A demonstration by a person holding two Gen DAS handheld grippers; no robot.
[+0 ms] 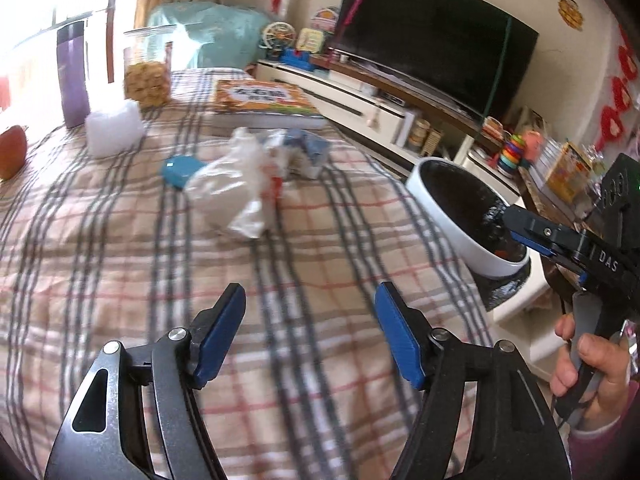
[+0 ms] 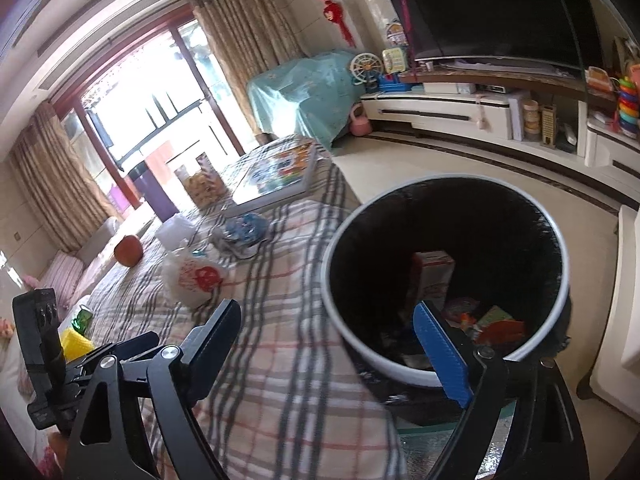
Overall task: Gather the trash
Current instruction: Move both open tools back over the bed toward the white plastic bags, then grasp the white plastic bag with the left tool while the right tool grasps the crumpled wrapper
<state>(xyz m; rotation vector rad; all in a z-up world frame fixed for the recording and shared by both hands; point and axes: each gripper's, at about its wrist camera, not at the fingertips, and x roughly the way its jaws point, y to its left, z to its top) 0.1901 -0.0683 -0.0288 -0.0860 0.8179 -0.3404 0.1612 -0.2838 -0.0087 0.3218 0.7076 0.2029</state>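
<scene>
Left wrist view: both our grippers empty, trash on the plaid cloth.

Our left gripper (image 1: 310,308) and right gripper (image 2: 332,336) are spread wide; crumpled plastic bag (image 1: 236,188) sits near the bin (image 2: 344,344).

The letters "DAS" stood in white on the black body of the right gripper (image 1: 505,218), seen from the left wrist. Large characters ran across the cover of an orange book (image 1: 264,100) on the checked tablecloth (image 1: 120,248), too blurred to read.

Sunlit window (image 2: 152,120), tan curtains (image 2: 248,28), TV (image 1: 436,36) over white cabinet (image 2: 444,114).
</scene>
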